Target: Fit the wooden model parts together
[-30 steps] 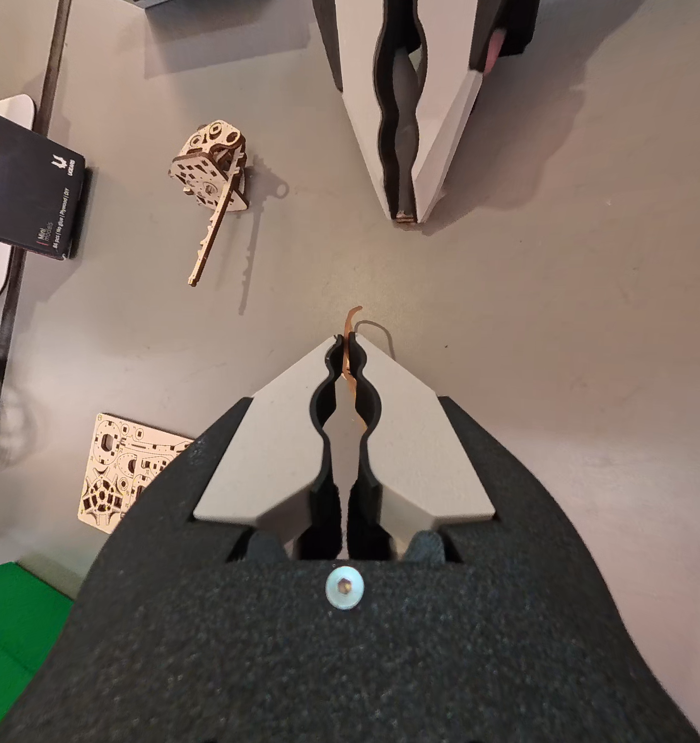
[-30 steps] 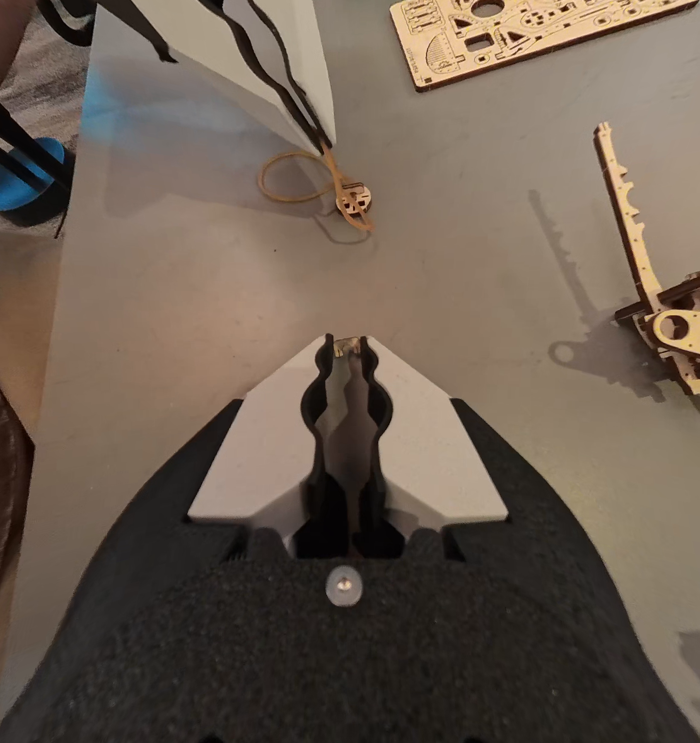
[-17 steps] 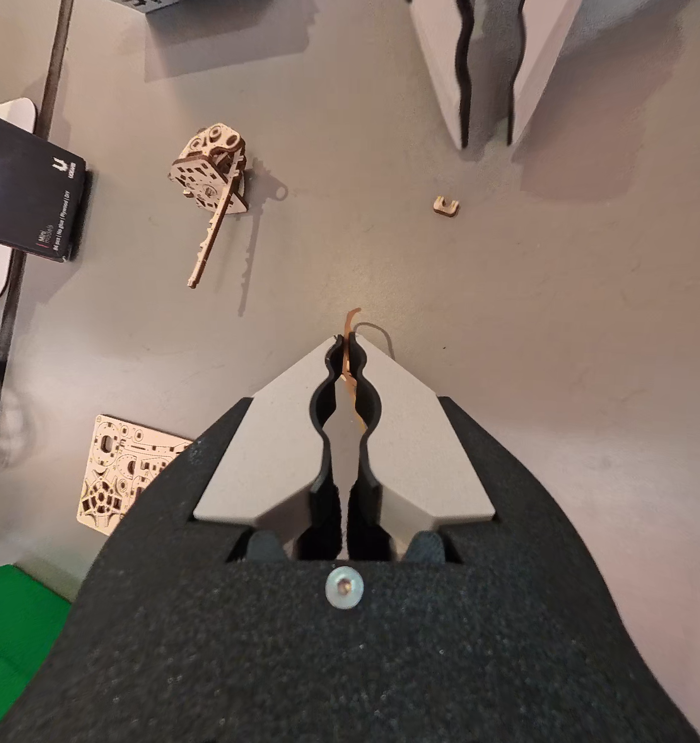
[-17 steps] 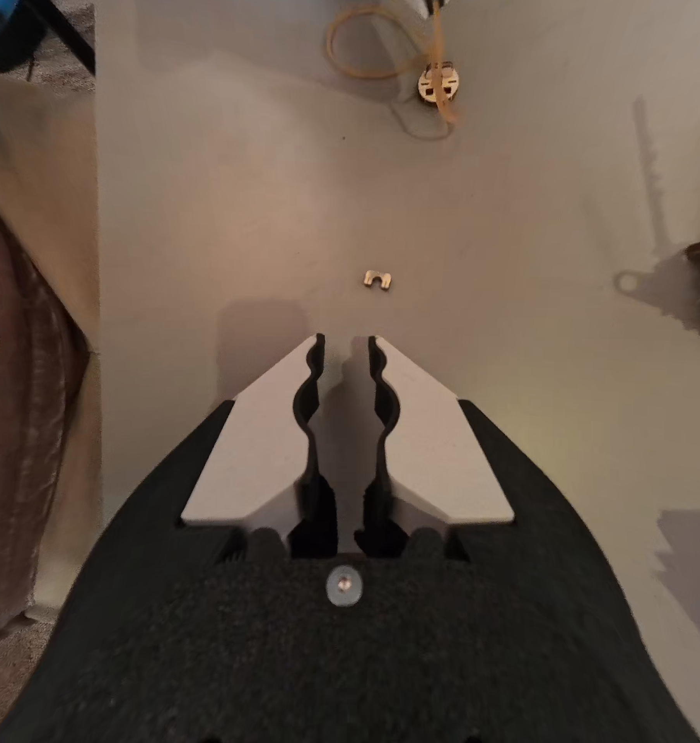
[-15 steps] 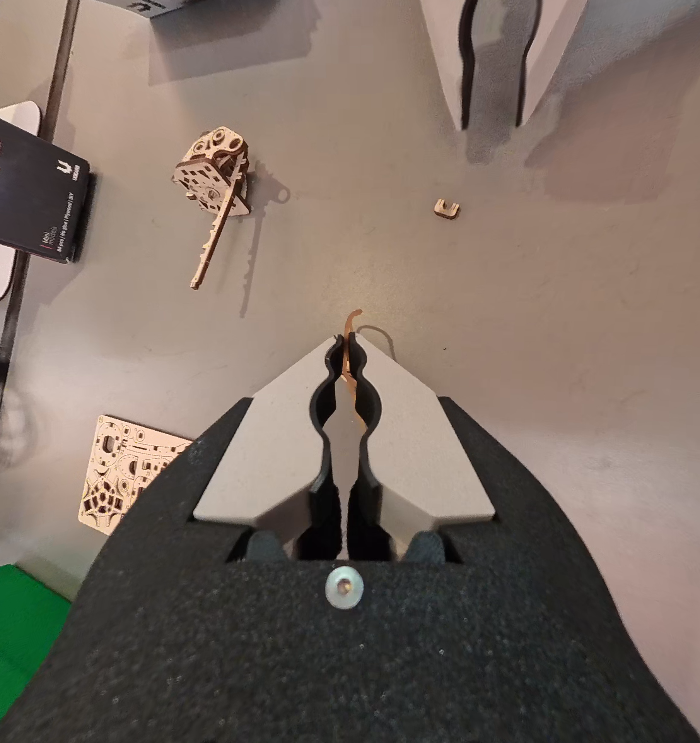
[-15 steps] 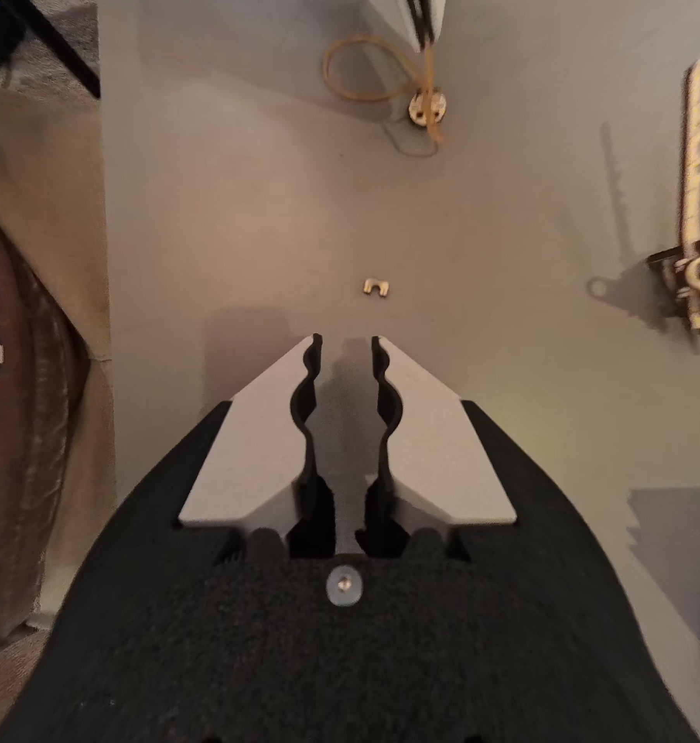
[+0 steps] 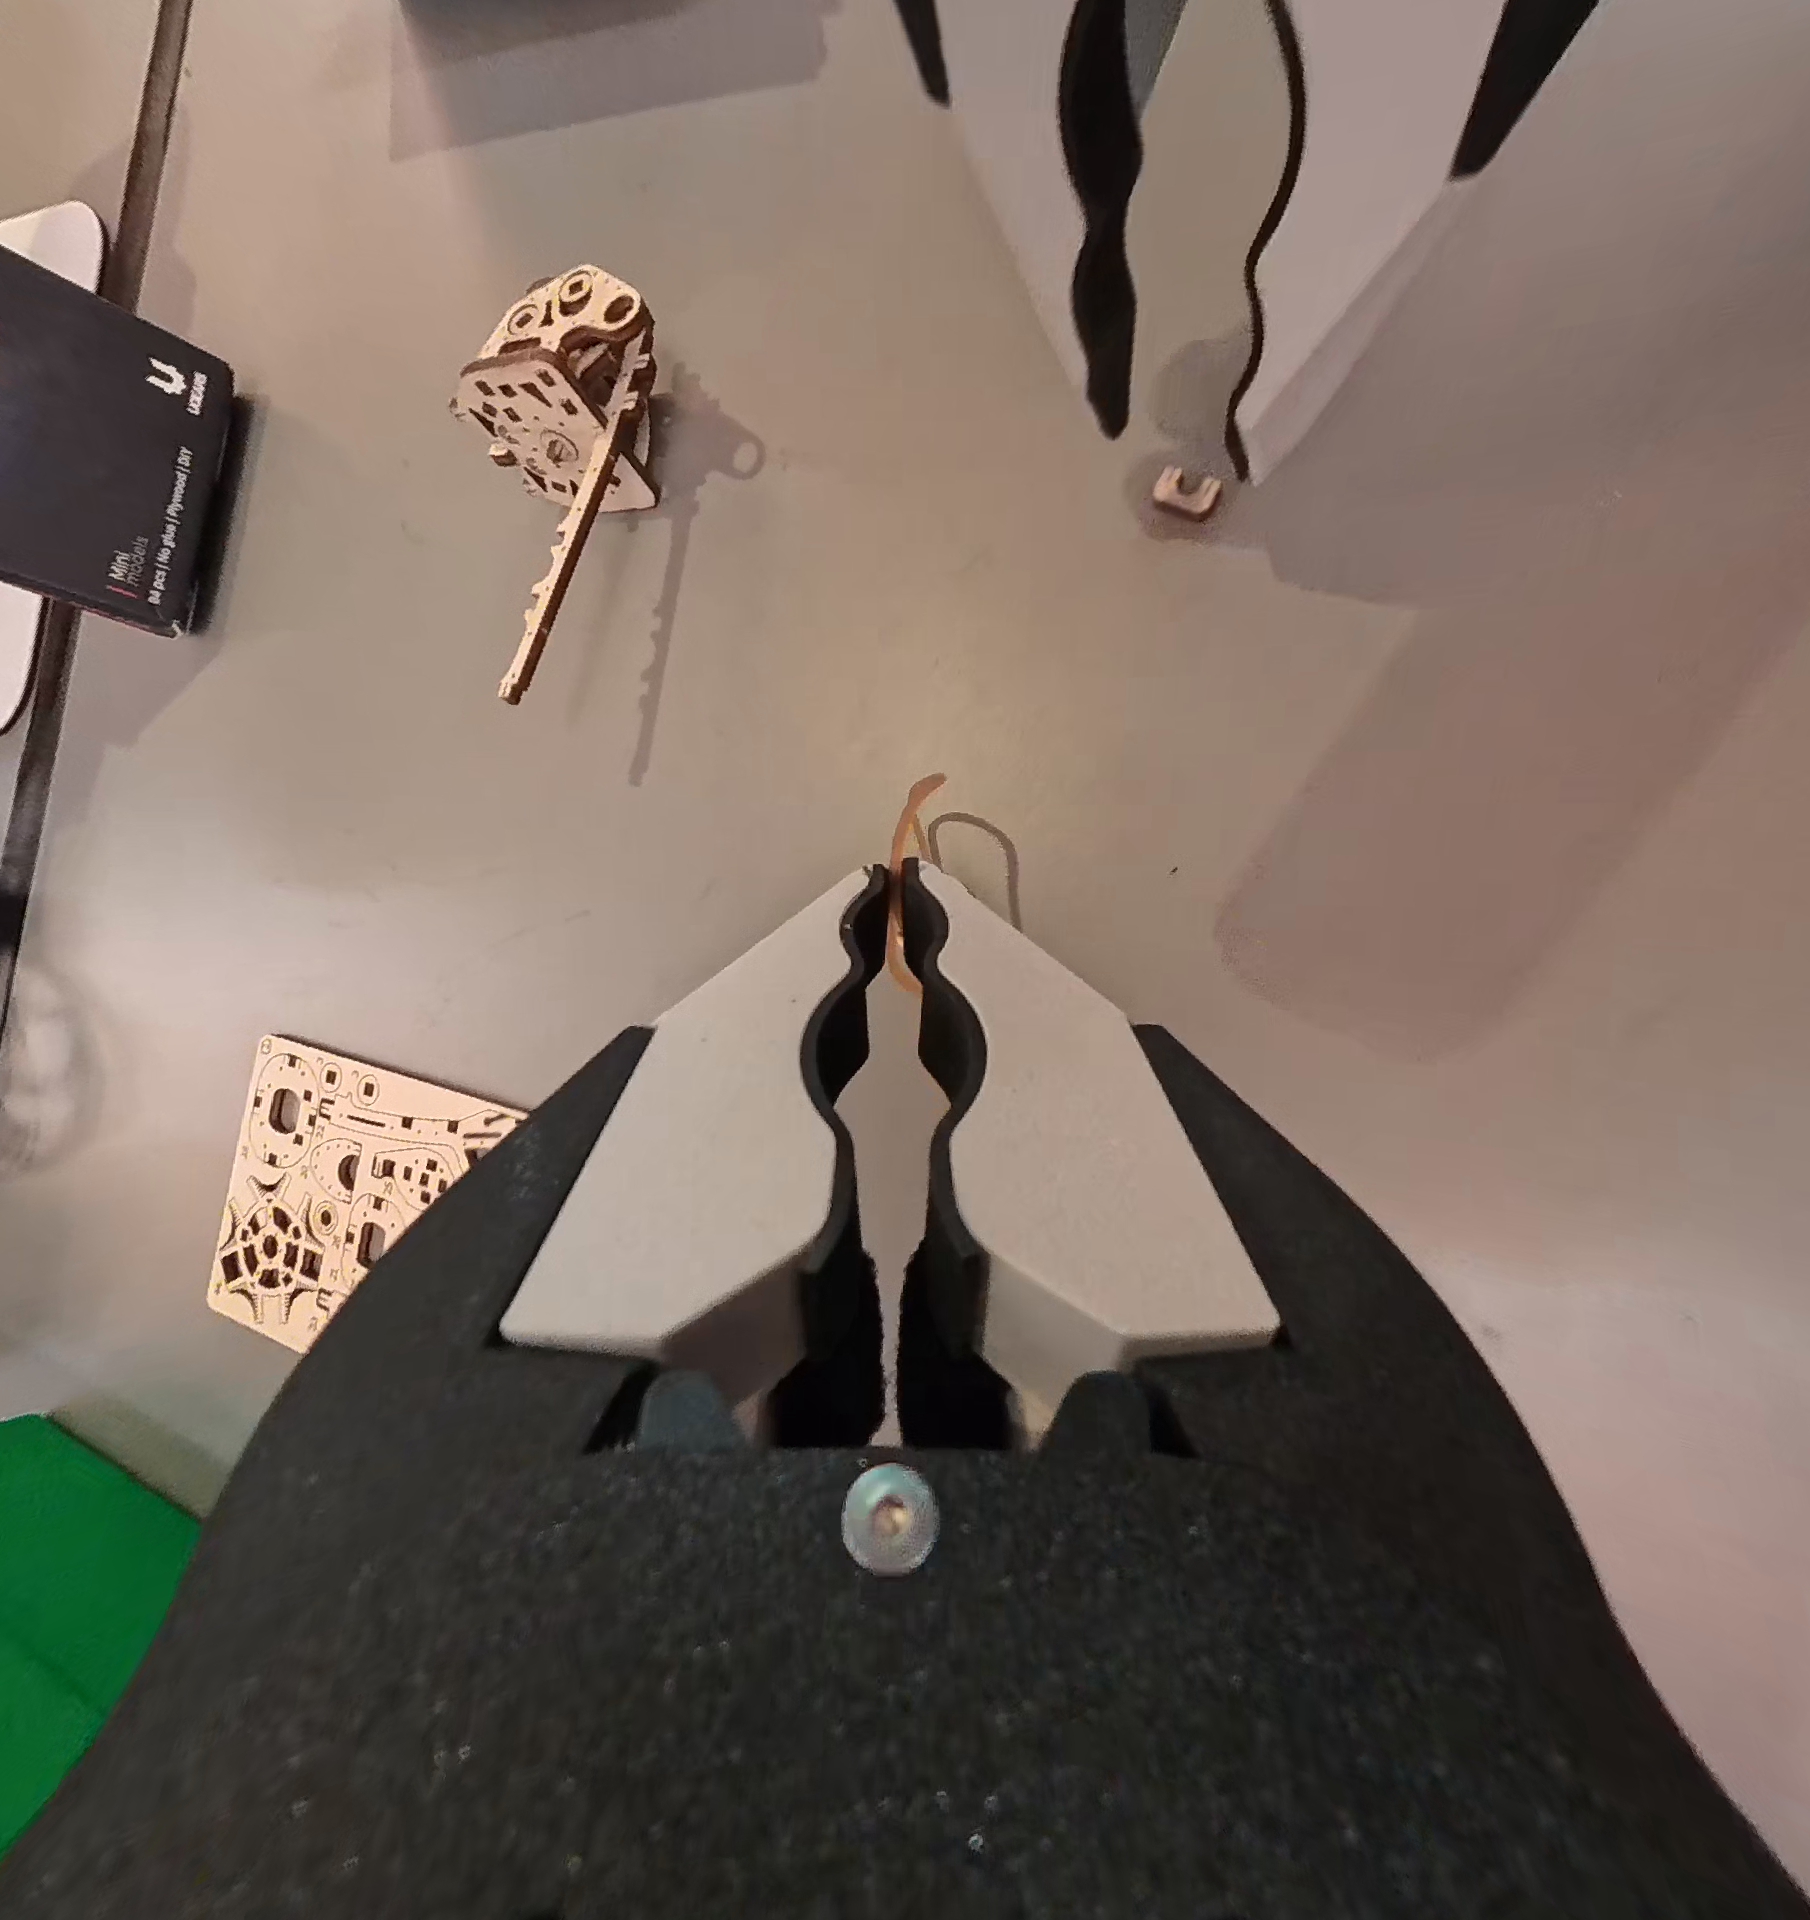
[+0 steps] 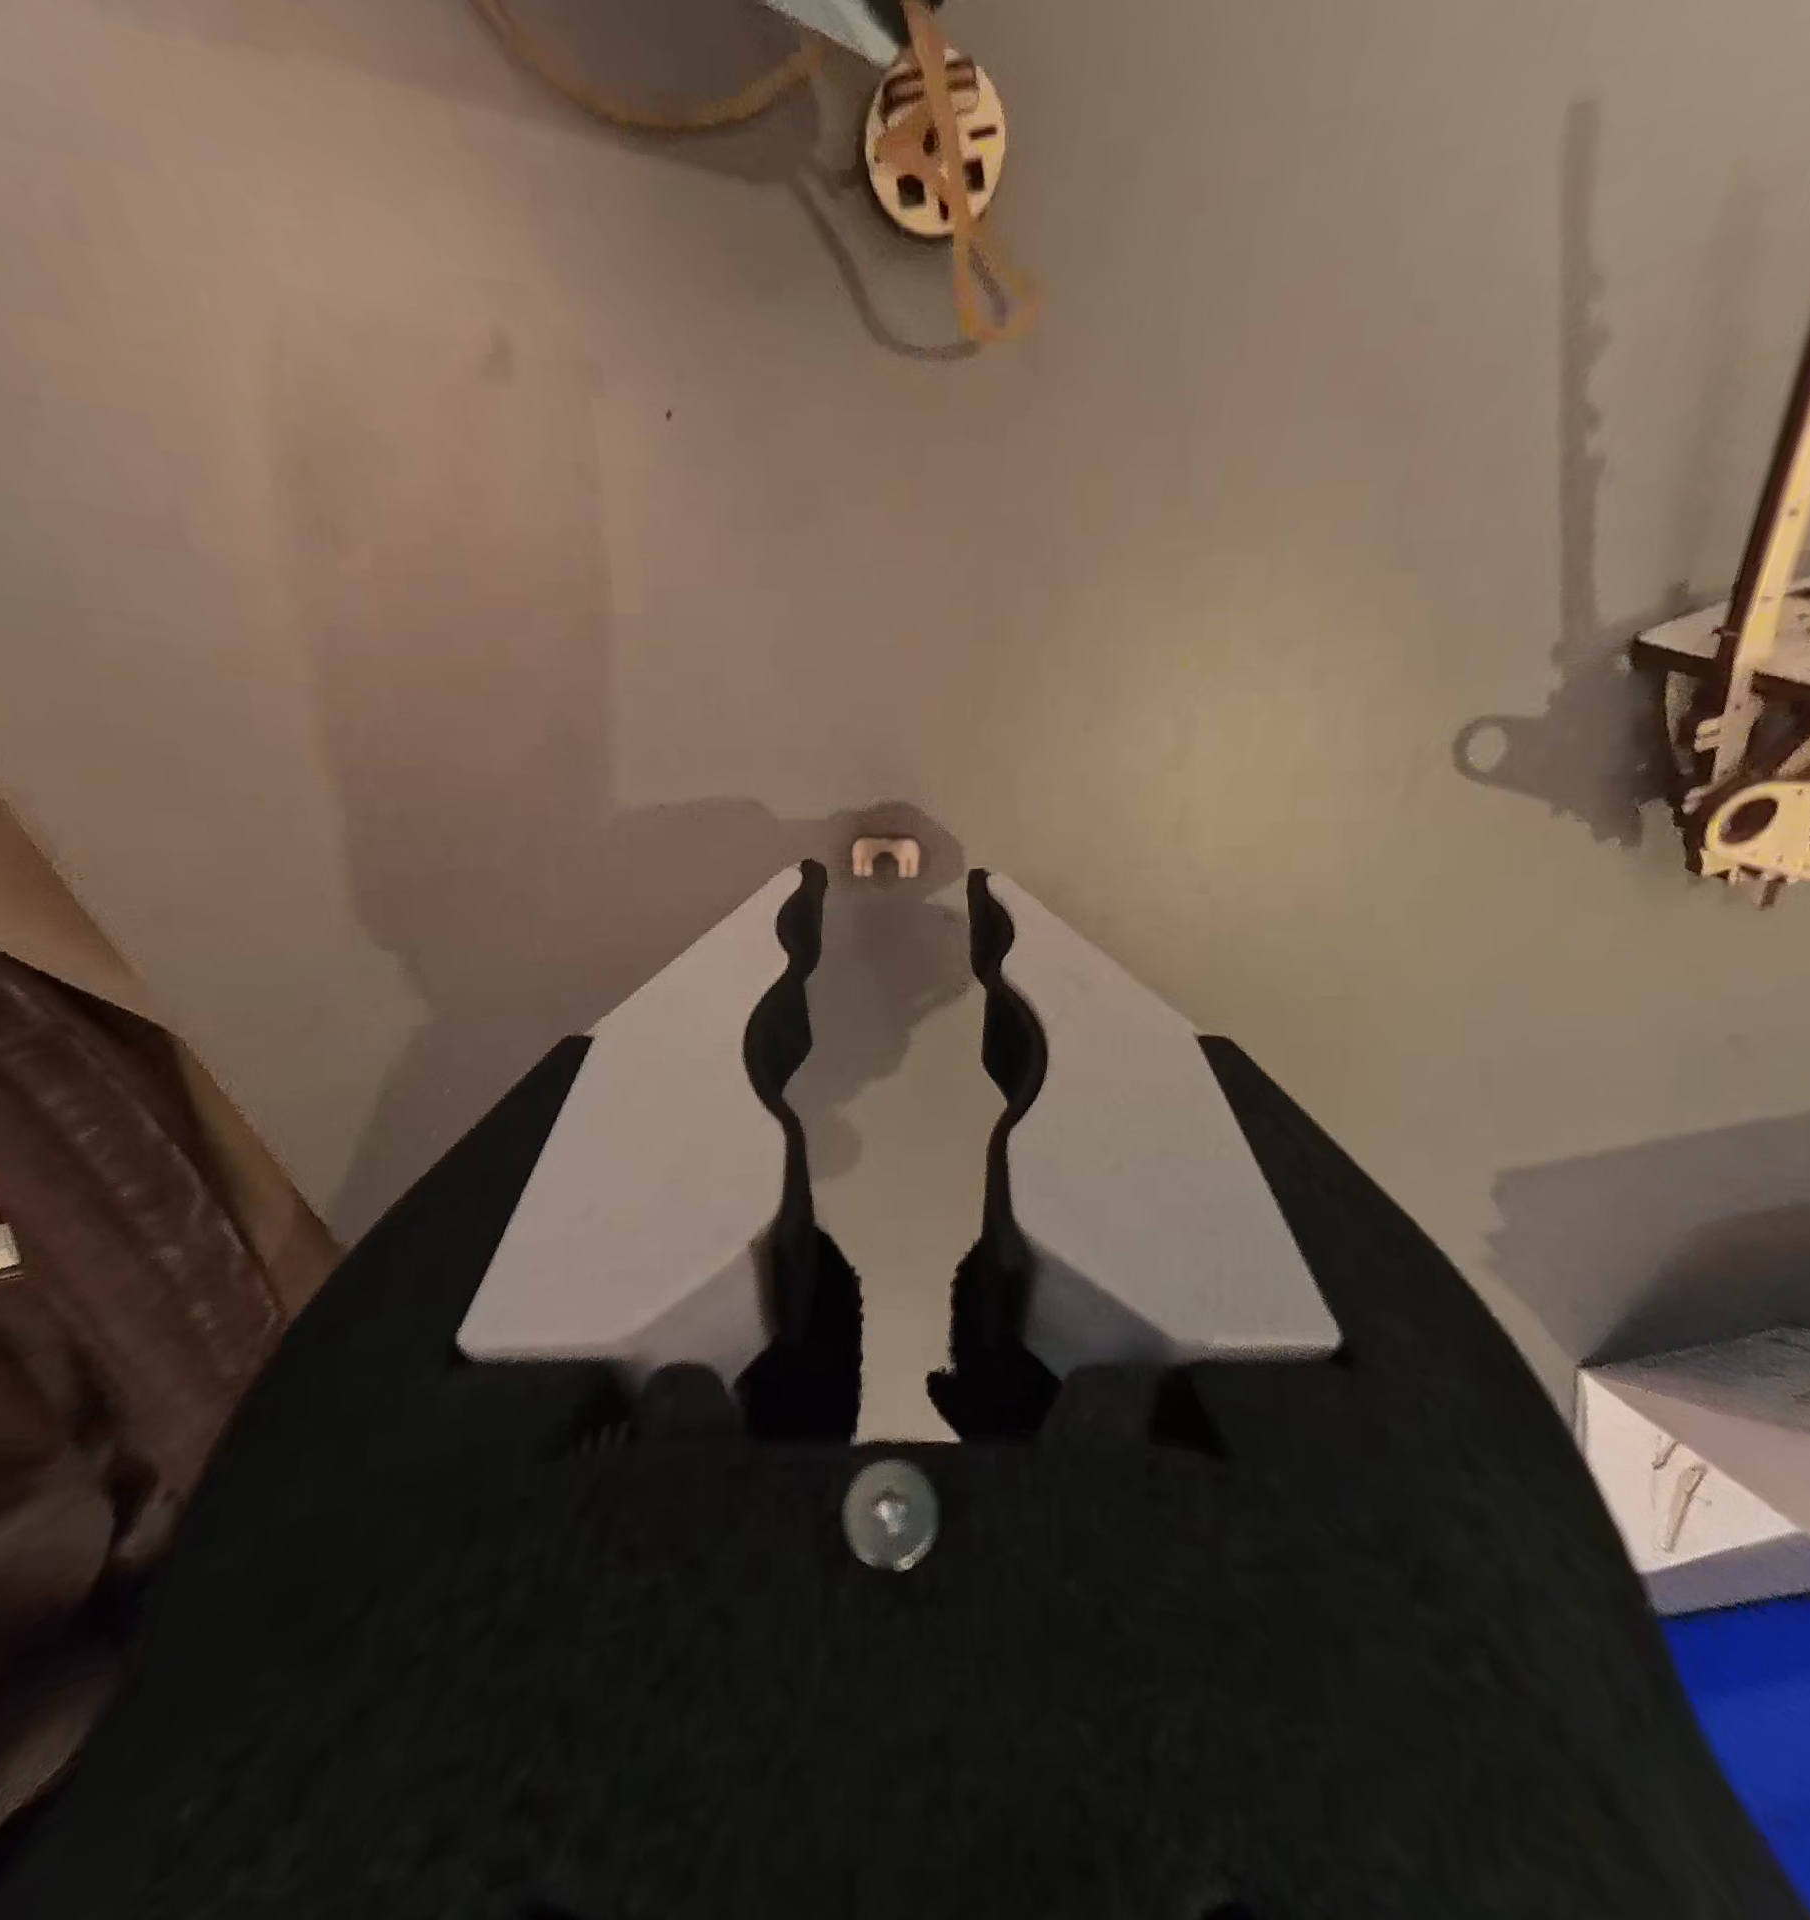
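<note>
My left gripper [image 7: 890, 875] is shut on a tan rubber band [image 7: 903, 925] and holds it just above the grey table. In the right wrist view the band [image 8: 968, 239] loops through a small round wooden disc [image 8: 916, 156] hanging under the left gripper's tips. My right gripper [image 8: 893, 883] is open and low over the table. A small U-shaped wooden clip [image 8: 885, 858] lies on the table just ahead, between its tips. The clip [image 7: 1185, 490] and the open right gripper [image 7: 1174, 452] also show in the left wrist view. A part-built wooden model [image 7: 558, 416] with a long toothed arm stands to the left.
A flat wooden parts sheet [image 7: 329, 1174] lies near the left gripper. A black box [image 7: 70, 447] sits at the table's left edge, with a green surface [image 7: 28, 1558] below it. A white box [image 8: 1732, 1455] is at the right gripper's lower right. The model [image 8: 1774, 769] stands to its right. The tips of one gripper are about 11 cm away from the tips of the other.
The right gripper let go of the small clip, opened and drew back, then came down again with its open tips at the clip. The left gripper has stayed put with the band.
</note>
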`<act>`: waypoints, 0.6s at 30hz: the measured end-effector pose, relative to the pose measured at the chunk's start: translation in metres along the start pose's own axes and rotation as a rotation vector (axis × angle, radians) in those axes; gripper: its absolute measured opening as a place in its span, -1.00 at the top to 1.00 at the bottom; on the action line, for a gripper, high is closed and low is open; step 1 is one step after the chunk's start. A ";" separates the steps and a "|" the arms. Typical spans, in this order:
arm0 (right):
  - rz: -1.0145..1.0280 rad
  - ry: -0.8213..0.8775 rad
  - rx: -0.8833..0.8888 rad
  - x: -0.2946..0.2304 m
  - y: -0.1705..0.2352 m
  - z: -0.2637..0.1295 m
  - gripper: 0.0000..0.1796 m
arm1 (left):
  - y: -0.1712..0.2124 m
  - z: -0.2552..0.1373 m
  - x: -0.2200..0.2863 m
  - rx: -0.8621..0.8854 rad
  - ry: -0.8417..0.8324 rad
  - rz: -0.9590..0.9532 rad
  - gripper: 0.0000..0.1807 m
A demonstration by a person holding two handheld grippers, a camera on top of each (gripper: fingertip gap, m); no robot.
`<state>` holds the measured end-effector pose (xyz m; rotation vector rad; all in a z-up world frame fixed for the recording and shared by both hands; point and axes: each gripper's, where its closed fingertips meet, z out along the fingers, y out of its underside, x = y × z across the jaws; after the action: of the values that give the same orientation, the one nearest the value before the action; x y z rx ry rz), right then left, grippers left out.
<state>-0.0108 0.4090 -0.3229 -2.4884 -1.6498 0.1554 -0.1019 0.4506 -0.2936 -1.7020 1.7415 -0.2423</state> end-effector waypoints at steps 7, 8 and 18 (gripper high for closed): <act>0.004 -0.052 -0.211 -0.001 -0.001 0.011 0.71 | 0.002 -0.003 -0.003 0.015 -0.007 -0.011 1.00; 0.006 -0.057 -0.241 -0.001 0.000 0.011 0.72 | 0.002 -0.003 -0.003 0.019 -0.007 -0.014 1.00; -0.022 -0.056 -0.351 0.004 0.002 0.010 0.86 | 0.003 -0.009 -0.006 0.039 -0.018 -0.024 1.00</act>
<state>-0.0090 0.4127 -0.3327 -2.7340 -1.8677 -0.0761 -0.1101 0.4535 -0.2864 -1.6926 1.6933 -0.2691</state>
